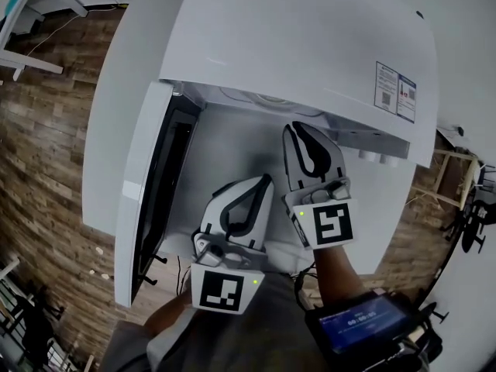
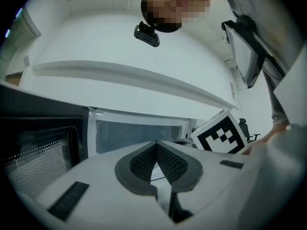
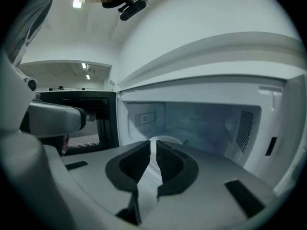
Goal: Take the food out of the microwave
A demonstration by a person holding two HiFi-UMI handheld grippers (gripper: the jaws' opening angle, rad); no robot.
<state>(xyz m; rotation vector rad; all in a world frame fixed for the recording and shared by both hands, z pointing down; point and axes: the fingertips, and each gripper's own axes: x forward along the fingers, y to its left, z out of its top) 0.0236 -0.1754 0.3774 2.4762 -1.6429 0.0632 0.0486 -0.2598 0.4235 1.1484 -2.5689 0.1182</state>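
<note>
A white microwave (image 1: 310,45) stands on a white table with its door (image 1: 151,192) swung open to the left. Deep in the cavity (image 3: 201,123) lies a white round plate (image 3: 168,140); I cannot make out food on it. My right gripper (image 1: 298,126) is at the mouth of the cavity, pointing in; its pads (image 3: 169,159) stand a narrow slit apart with nothing between them. My left gripper (image 1: 267,178) hangs lower and to the left, in front of the opening, its fingertips (image 2: 144,163) meeting with nothing held. The right gripper's marker cube (image 2: 220,135) shows beside it.
The open door's dark mesh window (image 2: 38,157) is close on the left. The white table (image 1: 108,130) ends at a wooden floor (image 1: 46,169). A device with a lit screen (image 1: 360,320) hangs at the person's chest. Another desk (image 1: 31,6) is at the top left.
</note>
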